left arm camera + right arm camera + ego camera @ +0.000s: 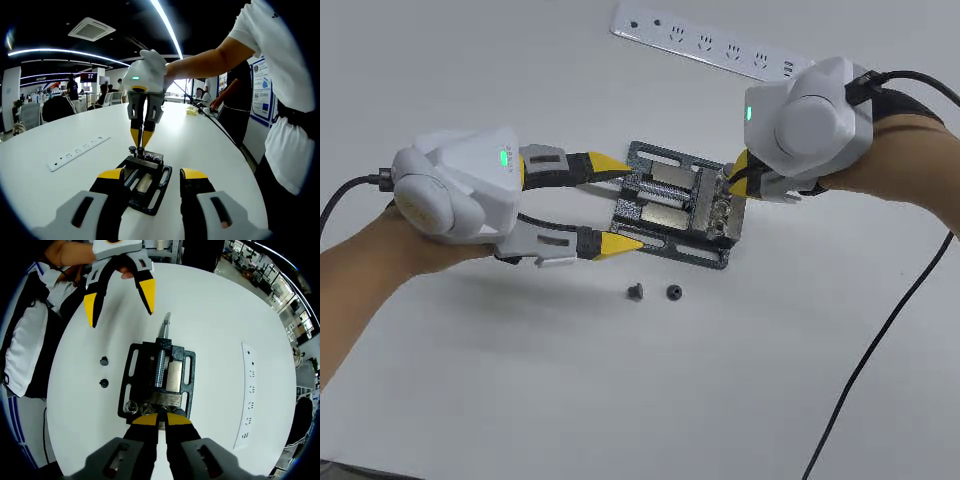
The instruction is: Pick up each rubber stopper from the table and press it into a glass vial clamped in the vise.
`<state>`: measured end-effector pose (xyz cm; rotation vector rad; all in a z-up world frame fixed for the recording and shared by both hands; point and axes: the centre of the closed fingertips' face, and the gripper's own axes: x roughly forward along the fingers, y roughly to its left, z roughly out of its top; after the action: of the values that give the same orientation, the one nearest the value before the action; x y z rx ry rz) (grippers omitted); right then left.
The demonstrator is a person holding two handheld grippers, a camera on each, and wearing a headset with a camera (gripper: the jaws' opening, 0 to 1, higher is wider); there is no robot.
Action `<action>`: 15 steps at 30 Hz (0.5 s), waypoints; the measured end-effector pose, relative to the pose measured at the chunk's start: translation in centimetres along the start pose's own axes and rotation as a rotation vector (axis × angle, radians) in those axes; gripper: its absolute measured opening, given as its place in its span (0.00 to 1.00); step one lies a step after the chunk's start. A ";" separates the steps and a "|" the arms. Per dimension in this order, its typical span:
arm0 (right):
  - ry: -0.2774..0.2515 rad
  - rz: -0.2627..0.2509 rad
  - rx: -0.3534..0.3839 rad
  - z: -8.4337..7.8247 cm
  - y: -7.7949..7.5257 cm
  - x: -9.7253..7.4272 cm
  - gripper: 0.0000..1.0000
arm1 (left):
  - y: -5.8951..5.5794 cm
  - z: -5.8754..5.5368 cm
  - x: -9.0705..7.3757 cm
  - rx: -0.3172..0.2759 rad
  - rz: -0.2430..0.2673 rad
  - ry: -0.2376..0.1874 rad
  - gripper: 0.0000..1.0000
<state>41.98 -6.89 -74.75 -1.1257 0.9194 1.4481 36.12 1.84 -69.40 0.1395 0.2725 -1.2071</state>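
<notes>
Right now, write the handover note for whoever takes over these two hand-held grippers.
Left hand-held gripper: open, empty, jaws either side of the vise's screw end.
Right hand-held gripper: jaws closed together, tips down at the row of vials clamped in the vise. Whether a stopper is pinched between them cannot be told.
Things: two rubber stoppers lie loose on the table beside the vise.
Done: unclear how many vials are already plugged.
Left: pick up both loose stoppers and press each into a vial.
</notes>
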 end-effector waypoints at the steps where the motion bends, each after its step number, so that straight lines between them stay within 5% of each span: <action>1: 0.002 0.001 -0.002 0.0 0.0 0.0 0.04 | 0.0 0.0 0.0 0.001 0.001 0.000 0.42; 15: 0.019 0.004 -0.014 0.2 0.1 0.2 0.04 | 0.1 0.1 0.1 0.002 -0.002 -0.006 0.42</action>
<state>41.88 -6.70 -74.88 -1.1506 0.9265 1.4516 36.29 1.73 -69.31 0.1374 0.2667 -1.2101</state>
